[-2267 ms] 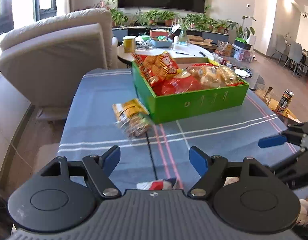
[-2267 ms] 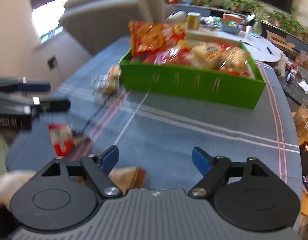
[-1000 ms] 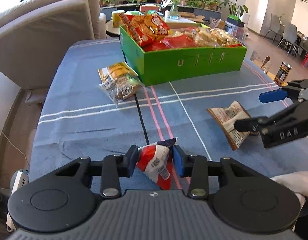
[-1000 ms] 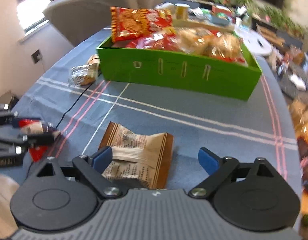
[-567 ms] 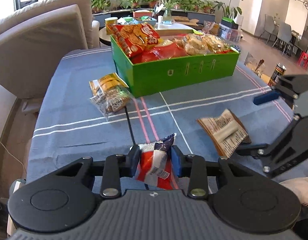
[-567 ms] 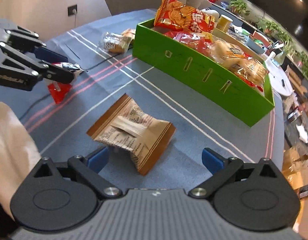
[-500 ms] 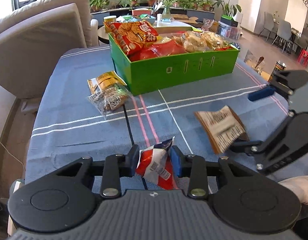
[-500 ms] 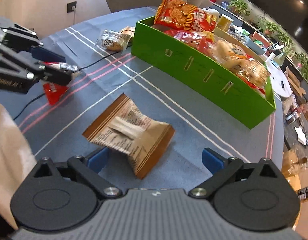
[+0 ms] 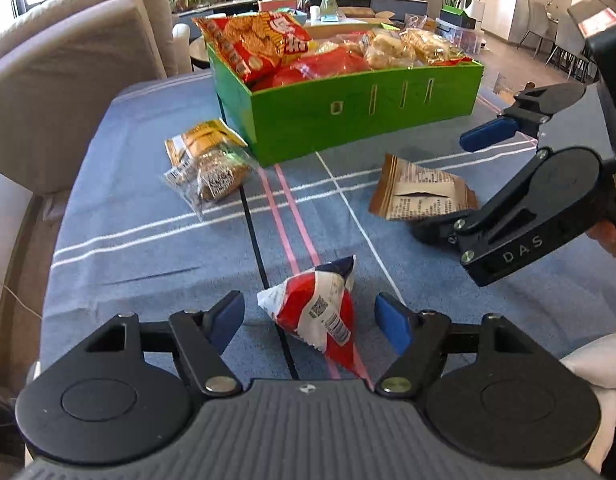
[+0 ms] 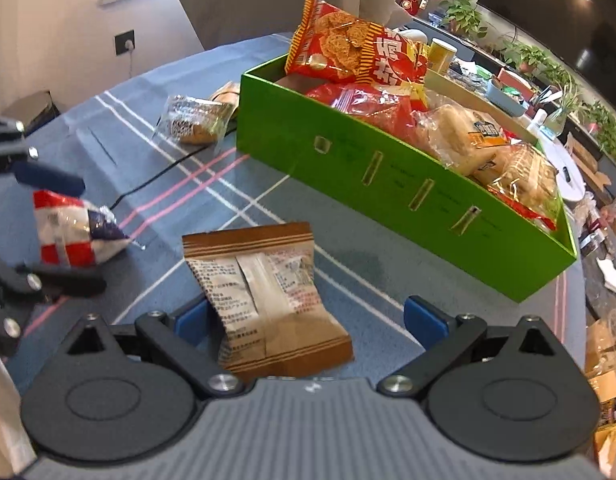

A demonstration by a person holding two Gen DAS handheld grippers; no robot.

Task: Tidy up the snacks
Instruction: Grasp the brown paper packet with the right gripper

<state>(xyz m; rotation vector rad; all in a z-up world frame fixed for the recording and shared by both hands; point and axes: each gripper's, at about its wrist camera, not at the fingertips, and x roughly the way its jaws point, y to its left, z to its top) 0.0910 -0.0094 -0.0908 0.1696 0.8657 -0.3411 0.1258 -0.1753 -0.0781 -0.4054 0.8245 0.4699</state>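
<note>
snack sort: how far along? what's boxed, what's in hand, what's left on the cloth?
Done: the green box already holds several bags. In hand: nothing. The left gripper has just been opening, the red-white packet loose between its jaws; the right gripper stands open around the brown packet. Left: both, plus two packets beside the box.
</note>
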